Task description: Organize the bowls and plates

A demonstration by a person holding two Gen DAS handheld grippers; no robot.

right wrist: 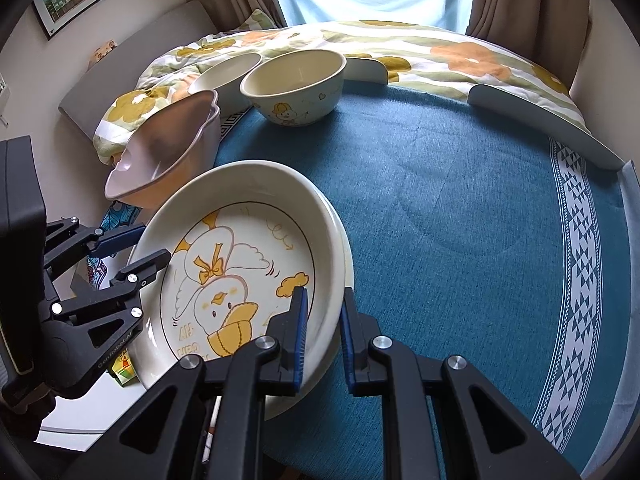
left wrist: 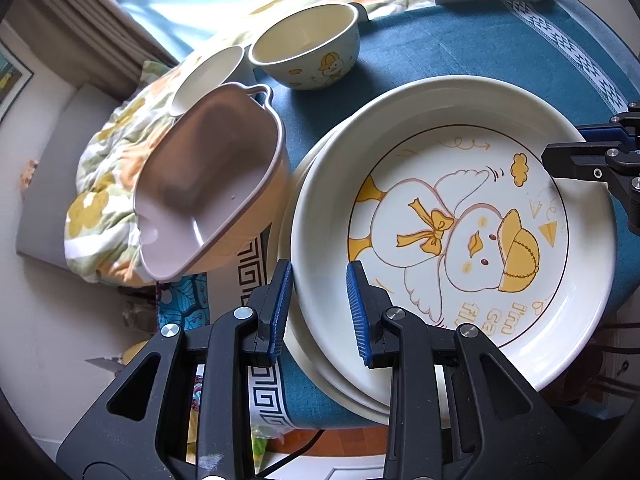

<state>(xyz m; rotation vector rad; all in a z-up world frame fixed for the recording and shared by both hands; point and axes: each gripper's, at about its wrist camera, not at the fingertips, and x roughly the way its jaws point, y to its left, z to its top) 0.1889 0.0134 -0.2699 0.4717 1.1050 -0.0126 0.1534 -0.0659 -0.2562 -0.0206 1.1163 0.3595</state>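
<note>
Mid-stacking in the plate-and-bowl tidy-up: duck plate [left wrist: 460, 220] sitting on a second plate [left wrist: 320, 376] at the near left of the blue-clothed counter [right wrist: 460, 200]. Clamped on its near-left rim by the left hand-held gripper [left wrist: 319, 308], one pad inside and one outside; pinched tight on the opposite rim by the right hand-held gripper [right wrist: 324, 336]. Likely next: settling the plate square on the one beneath, then letting go with both. Little margin on the left, with the pink bowl [left wrist: 208, 184] just beside the stack and the counter's edge close. Further off, a duck bowl [left wrist: 308, 48] and a white bowl [left wrist: 208, 76]; open cloth to the right.
</note>
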